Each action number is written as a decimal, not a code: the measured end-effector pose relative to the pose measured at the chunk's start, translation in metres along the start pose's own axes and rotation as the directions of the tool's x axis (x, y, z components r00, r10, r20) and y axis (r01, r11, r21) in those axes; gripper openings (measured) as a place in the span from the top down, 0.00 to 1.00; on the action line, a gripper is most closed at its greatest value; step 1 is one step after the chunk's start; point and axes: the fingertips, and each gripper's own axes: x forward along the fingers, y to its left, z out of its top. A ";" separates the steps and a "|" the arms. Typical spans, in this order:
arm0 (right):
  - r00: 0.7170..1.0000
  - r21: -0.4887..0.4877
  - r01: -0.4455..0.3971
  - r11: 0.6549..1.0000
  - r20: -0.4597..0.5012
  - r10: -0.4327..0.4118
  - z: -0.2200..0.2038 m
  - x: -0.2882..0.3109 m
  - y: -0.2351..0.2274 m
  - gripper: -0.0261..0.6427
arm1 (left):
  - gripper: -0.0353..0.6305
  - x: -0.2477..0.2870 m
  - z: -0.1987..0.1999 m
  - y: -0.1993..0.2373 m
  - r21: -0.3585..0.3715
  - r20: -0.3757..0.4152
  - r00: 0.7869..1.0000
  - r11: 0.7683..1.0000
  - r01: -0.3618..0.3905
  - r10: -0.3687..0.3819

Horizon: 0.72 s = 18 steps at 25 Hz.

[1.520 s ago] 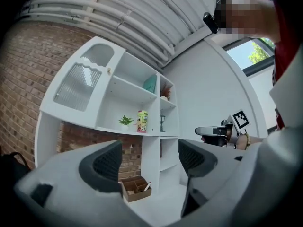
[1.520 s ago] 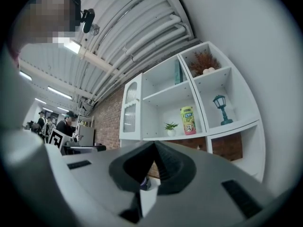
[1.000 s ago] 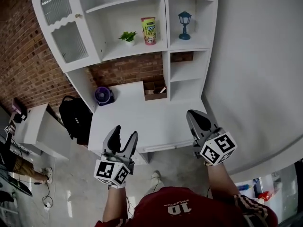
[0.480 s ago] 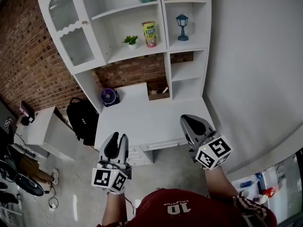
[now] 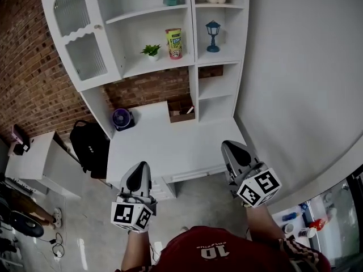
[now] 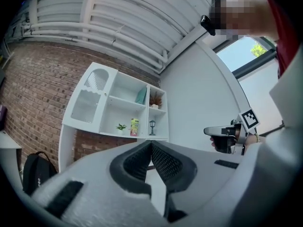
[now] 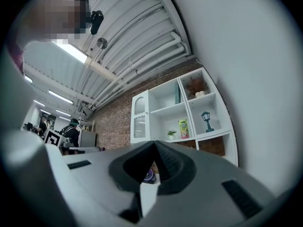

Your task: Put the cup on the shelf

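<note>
The cup (image 5: 173, 43) already stands upright on the shelf (image 5: 136, 67), well beyond the tips of both pairs of fingers and higher than them, just beside a small potted plant (image 5: 150, 50). Neither tool touches it. The left gripper (image 5: 141, 166) has just been closing; its fingers (image 6: 165, 164) now meet at the tips with nothing between them. The right gripper (image 5: 229, 146) is also empty, its fingers (image 7: 173, 167) pressed together. Judging from this, the placing is done and what remains is at most to draw back and finish.

The white worktop (image 5: 170, 146) lies just past the fingertips, between them and the shelving, and is mostly bare. At its far end, from the left fingers, sits a small purple fan (image 5: 121, 118), and beyond the right fingers an open box (image 5: 182, 109) is tucked into a cubby. A blue lantern (image 5: 212, 36) stands in the compartment to the cup's right. A red brick wall (image 5: 28, 78) backs the shelving, and a black backpack (image 5: 89, 146) rests on the floor outward of the left fingers
</note>
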 end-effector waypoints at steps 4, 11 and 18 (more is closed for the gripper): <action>1.000 0.000 -0.006 1.000 0.005 0.006 -0.004 -0.005 0.005 0.96 | 0.97 0.004 -0.005 0.002 0.005 -0.004 1.000 1.000 0.023 -0.023; 1.000 -0.019 0.019 1.000 -0.004 -0.019 -0.001 -0.008 0.012 0.97 | 0.97 0.004 -0.004 -0.003 0.032 -0.009 0.998 0.998 0.059 -0.059; 0.999 -0.032 0.034 0.999 -0.018 -0.035 -0.002 -0.011 0.012 0.97 | 0.97 0.005 -0.008 -0.004 0.041 -0.017 0.998 0.997 0.061 -0.060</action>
